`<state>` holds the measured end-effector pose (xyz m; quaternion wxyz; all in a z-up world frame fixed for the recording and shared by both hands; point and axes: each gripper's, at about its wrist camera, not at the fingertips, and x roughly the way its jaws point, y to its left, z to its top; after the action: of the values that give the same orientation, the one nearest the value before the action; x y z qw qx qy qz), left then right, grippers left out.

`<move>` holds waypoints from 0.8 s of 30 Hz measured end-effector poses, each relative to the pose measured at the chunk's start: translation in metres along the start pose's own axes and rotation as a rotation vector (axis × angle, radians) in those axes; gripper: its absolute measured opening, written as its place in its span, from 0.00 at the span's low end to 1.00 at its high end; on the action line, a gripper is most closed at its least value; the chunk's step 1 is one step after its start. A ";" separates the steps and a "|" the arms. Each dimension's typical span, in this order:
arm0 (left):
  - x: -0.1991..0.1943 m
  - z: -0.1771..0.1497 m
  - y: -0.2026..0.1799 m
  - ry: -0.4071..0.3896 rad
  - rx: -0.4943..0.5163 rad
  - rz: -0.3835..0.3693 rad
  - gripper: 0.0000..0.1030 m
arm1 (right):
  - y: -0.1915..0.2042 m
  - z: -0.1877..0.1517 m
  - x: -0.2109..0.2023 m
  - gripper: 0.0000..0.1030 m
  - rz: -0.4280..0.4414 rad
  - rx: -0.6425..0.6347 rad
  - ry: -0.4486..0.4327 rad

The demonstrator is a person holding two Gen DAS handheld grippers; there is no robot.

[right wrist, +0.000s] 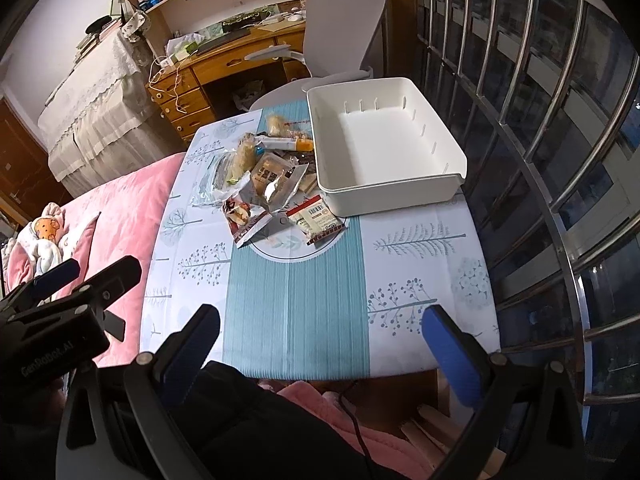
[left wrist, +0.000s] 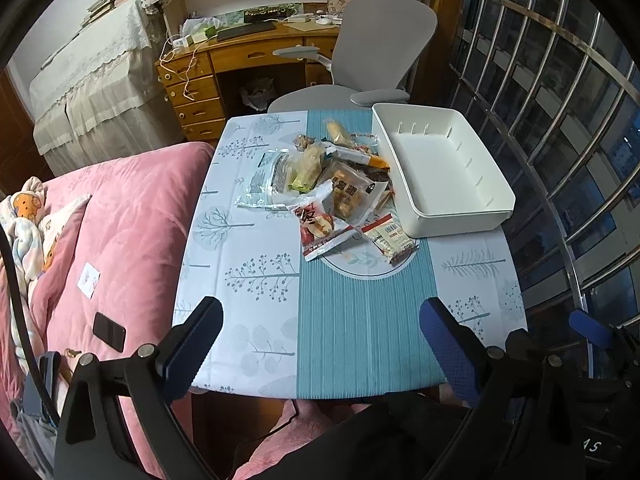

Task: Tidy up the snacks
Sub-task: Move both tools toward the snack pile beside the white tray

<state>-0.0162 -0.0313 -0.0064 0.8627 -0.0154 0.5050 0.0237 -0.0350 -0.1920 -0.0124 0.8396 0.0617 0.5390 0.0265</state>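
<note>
A table [left wrist: 260, 312] draped in a tree-print cloth is seen beside a pink bed [left wrist: 132, 216]. An empty white bin [left wrist: 472, 216] is set at its far right, just beside a heap of snack packets [left wrist: 328, 188]. Both the left gripper [left wrist: 320, 344] and the right gripper [right wrist: 320, 344] are held with jaws wide apart at the near edge, nothing between them.

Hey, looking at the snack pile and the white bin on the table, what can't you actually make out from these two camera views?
- Snack pile: lower packets are covered by upper ones in both views, so no count.
- Packet print: too small to read, right wrist view.
- White bin: left wrist view, near wall hides part of its floor.
- Right gripper: left wrist view, cut off by the edge.
</note>
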 end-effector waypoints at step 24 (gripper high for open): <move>0.016 0.005 -0.014 0.085 -0.015 0.019 0.95 | -0.040 0.008 0.024 0.99 0.118 0.060 0.080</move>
<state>-0.0031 -0.0450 -0.0176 0.8399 -0.0182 0.5413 0.0350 -0.0187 -0.2290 -0.0363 0.8123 0.1172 0.5679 0.0623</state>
